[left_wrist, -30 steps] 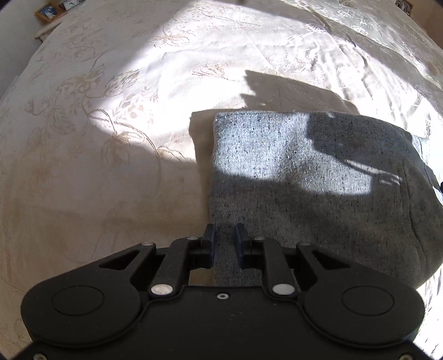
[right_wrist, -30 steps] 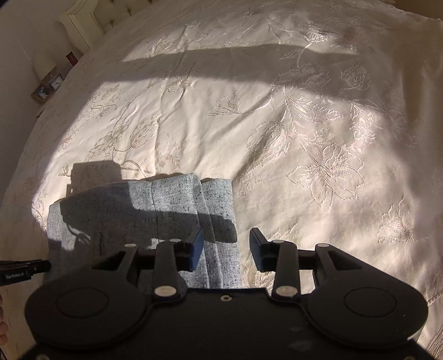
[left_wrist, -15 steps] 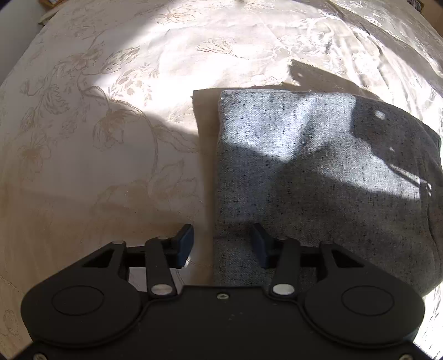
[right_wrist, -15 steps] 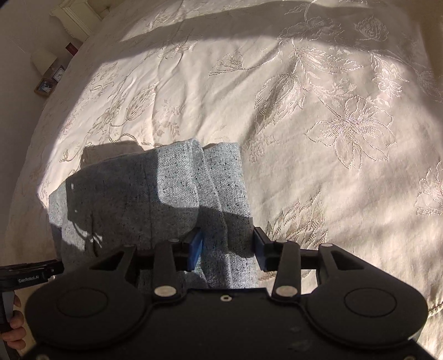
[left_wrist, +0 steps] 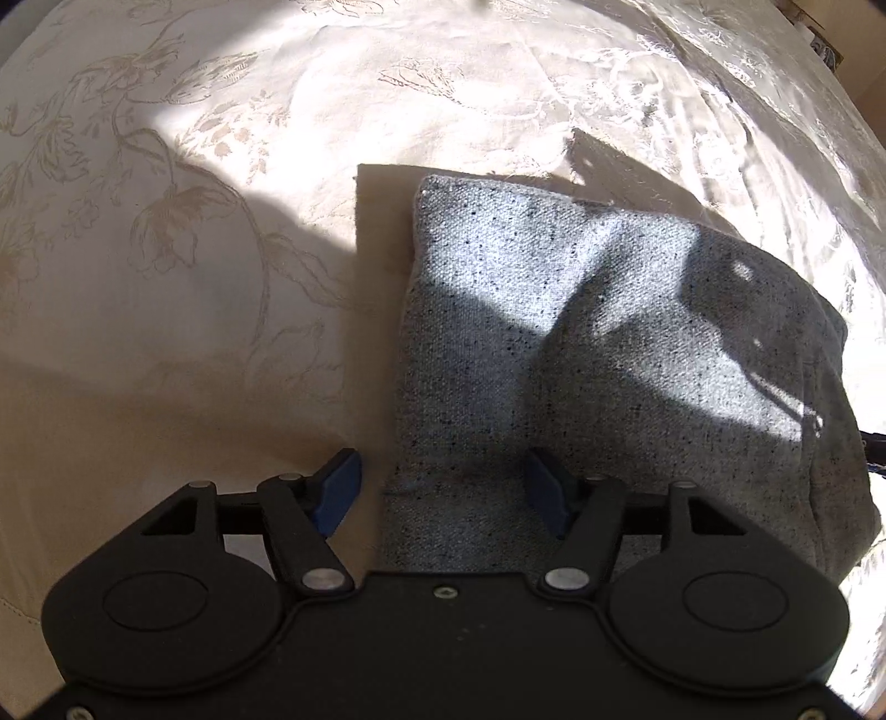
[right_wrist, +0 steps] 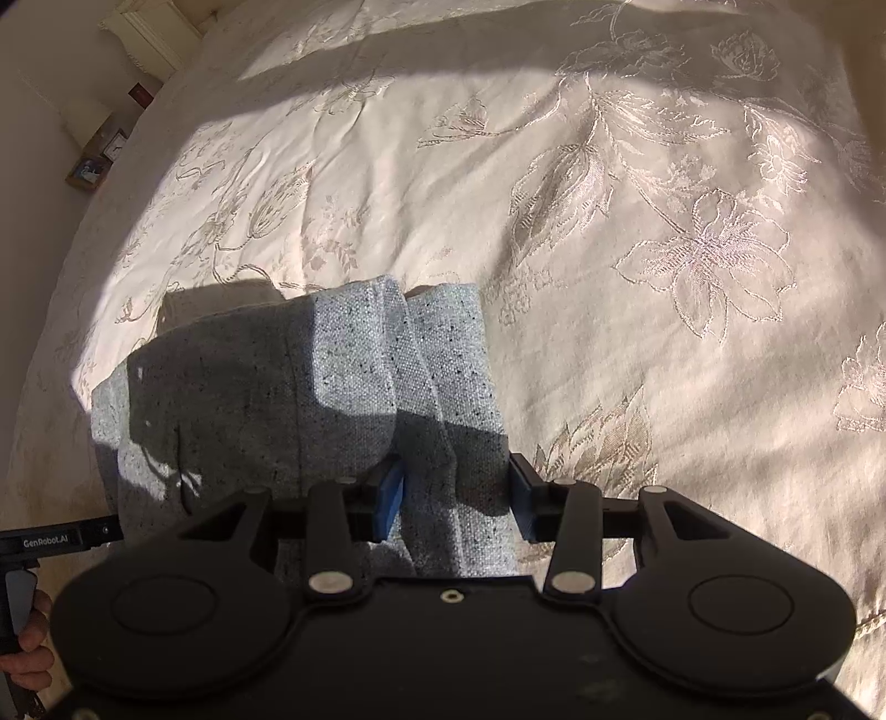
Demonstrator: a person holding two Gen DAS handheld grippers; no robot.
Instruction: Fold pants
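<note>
The grey speckled pants [left_wrist: 609, 343] lie folded into a thick rectangle on the bed, partly in sun and partly in shadow. My left gripper [left_wrist: 443, 490] is open and points steeply down at the near left corner. The pants' left edge runs between its blue pads, which do not press on it. My right gripper [right_wrist: 457, 501] is open too. It straddles the layered right edge of the pants [right_wrist: 288, 387], and its left pad sits close beside a fold. The left tool's handle [right_wrist: 50, 540] and a person's hand [right_wrist: 27, 662] show at the left.
A cream bedcover [right_wrist: 637, 232] with embroidered flowers spreads all around the pants. A bedside stand with a clock and a picture frame [right_wrist: 99, 160] sits far left, beside a white headboard [right_wrist: 149, 27]. A dark object [left_wrist: 830, 50] peeks in beyond the bed's far right edge.
My left gripper's jaws went from nearly shut on the pants' edge to wide open. Both grippers sank closer to the bed, and the right one now straddles the pants' right edge.
</note>
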